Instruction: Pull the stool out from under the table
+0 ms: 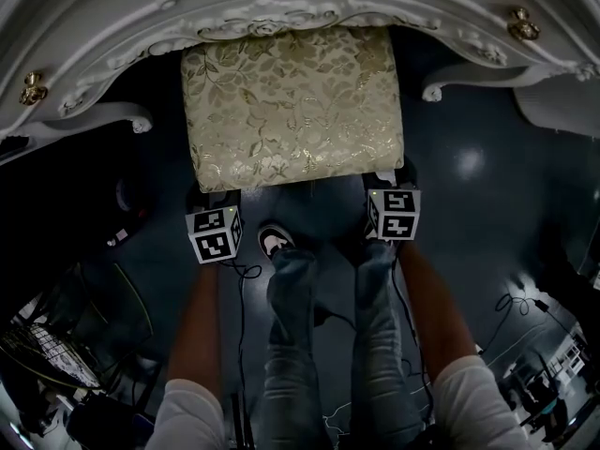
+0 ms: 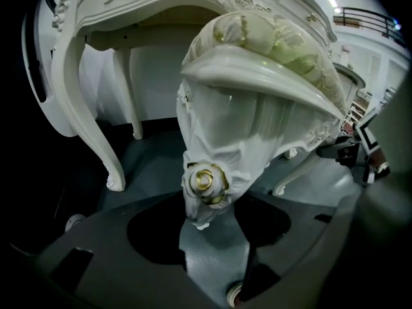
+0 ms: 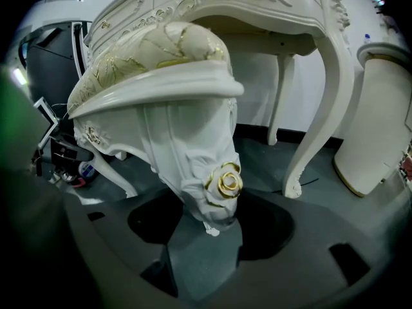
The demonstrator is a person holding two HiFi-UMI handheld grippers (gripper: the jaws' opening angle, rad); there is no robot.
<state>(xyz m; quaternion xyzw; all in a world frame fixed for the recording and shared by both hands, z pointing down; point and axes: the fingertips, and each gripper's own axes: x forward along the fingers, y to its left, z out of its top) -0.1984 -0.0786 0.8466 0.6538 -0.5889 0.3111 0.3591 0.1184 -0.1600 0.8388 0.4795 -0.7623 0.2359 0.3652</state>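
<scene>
Head view shows the stool (image 1: 292,106) half under the table (image 1: 94,26). Your left gripper (image 2: 209,227) and right gripper (image 3: 206,230) each clamp a front leg (image 2: 205,182). It's likely rigid, weighty and glossy, so hold low.

head view: steeply down on stool (image 1: 292,101) | gripper views: low, close at its near corners, facing table (image 2: 84,56) | shared: stool

Dark glossy floor (image 1: 497,223): stool (image 1: 292,111) stands on it, half under table (image 1: 112,17), whose legs stand either side; shoe (image 1: 275,241) & cables (image 1: 518,304) nearby.
</scene>
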